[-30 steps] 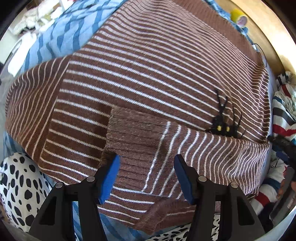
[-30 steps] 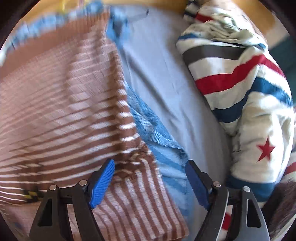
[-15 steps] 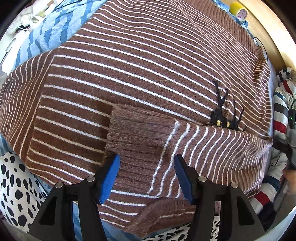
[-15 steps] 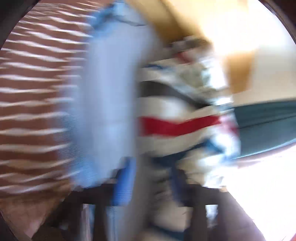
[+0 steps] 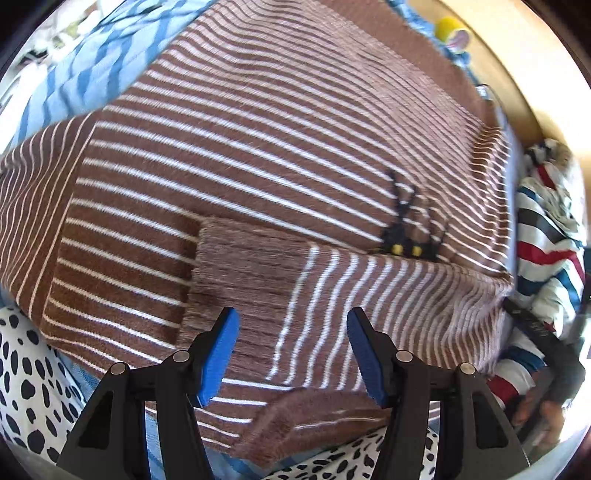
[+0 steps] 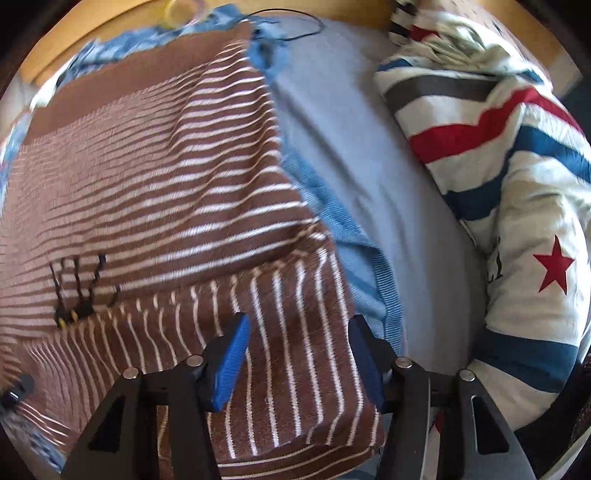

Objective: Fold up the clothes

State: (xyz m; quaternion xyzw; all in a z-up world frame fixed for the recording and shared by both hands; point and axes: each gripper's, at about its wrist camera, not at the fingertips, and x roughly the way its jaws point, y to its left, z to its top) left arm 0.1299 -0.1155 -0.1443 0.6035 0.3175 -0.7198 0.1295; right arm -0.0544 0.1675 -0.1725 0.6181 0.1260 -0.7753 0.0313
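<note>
Spread flat across the bed: a brown sweater (image 5: 280,147) with thin white stripes, filling most of the left wrist view. Folded over its front, a sleeve (image 5: 332,291) lying crosswise, its ribbed cuff (image 5: 243,273) ending near the middle of the body. Just above the sleeve's edge, a small black embroidered motif with two yellow dots (image 5: 406,243), partly covered by the fold.

Poised over the sleeve near the cuff, the left tool (image 5: 291,347), blue pads spread apart, nothing pinched between them; whether touching the knit or just above it, cannot tell.

Hovering over the sweater's right edge at the shoulder end of the folded sleeve, the right tool (image 6: 297,354), jaws opening, fabric below the gap but not clamped by the pads.

Under the sweater, a blue knitted garment (image 6: 354,236) showing along the right edge, on a grey-blue bedsheet (image 6: 369,147). Well to the right, a bunched white cover with red, blue and grey stripes and a red star (image 6: 498,166). At lower left, black-spotted white fabric (image 5: 26,387). Near the wooden frame, a yellow tape roll (image 5: 448,27).
</note>
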